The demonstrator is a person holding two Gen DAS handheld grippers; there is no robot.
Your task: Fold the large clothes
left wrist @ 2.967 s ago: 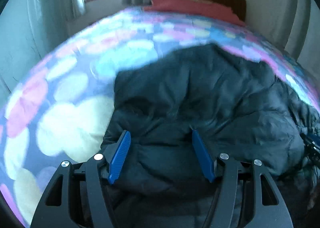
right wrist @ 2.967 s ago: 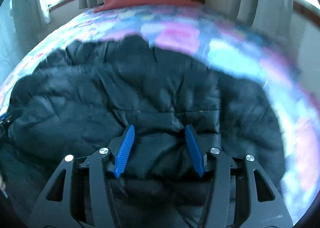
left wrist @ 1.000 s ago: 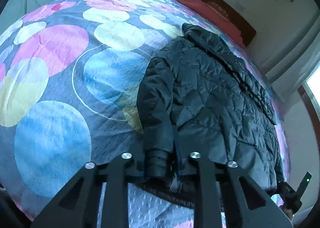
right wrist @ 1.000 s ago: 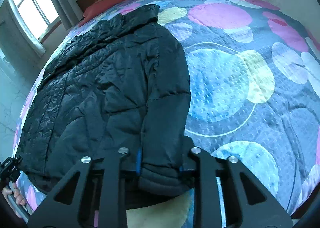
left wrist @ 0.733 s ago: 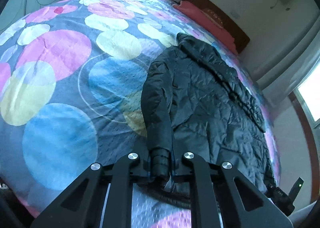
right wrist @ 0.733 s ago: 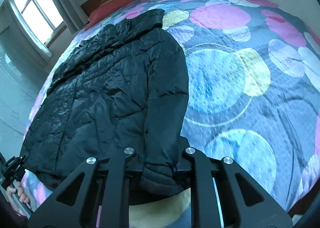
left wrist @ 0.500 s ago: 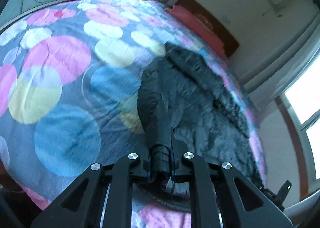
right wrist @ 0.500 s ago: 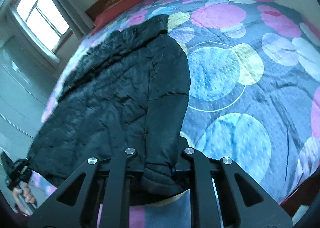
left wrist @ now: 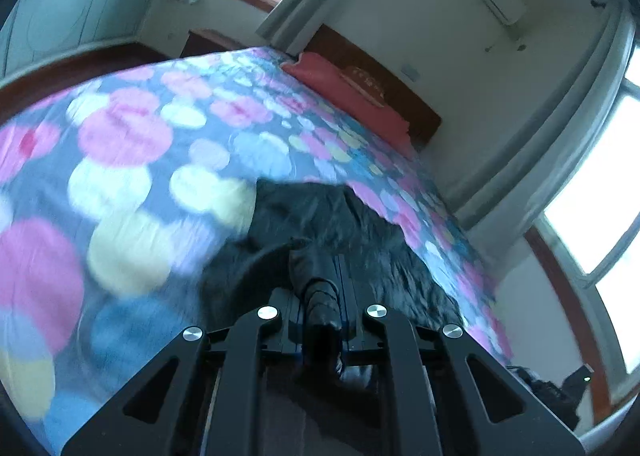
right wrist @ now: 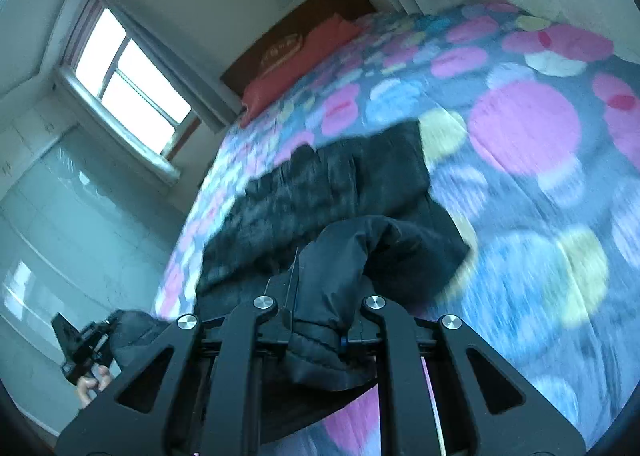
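A black puffer jacket [left wrist: 360, 232] lies on the bed; it also shows in the right wrist view [right wrist: 320, 183]. My left gripper [left wrist: 320, 308] is shut on one sleeve cuff [left wrist: 320, 302] and holds it lifted above the bed. My right gripper [right wrist: 316, 320] is shut on the other sleeve cuff [right wrist: 320, 340], raised, with the sleeve bunched in front of it. The left gripper also shows in the right wrist view [right wrist: 80, 344], at the lower left, held by a hand. Both views are blurred by motion.
The bedspread [left wrist: 120, 159] is grey with pink, blue and yellow circles [right wrist: 520, 123]. A red pillow [left wrist: 344, 91] and wooden headboard [right wrist: 288, 35] are at the far end. Windows [right wrist: 128, 91] and curtains flank the bed.
Both grippers have risen with the sleeve cuffs and tilted upward. The jacket's lower part has lifted off the bed and the views now show the walls and windows.
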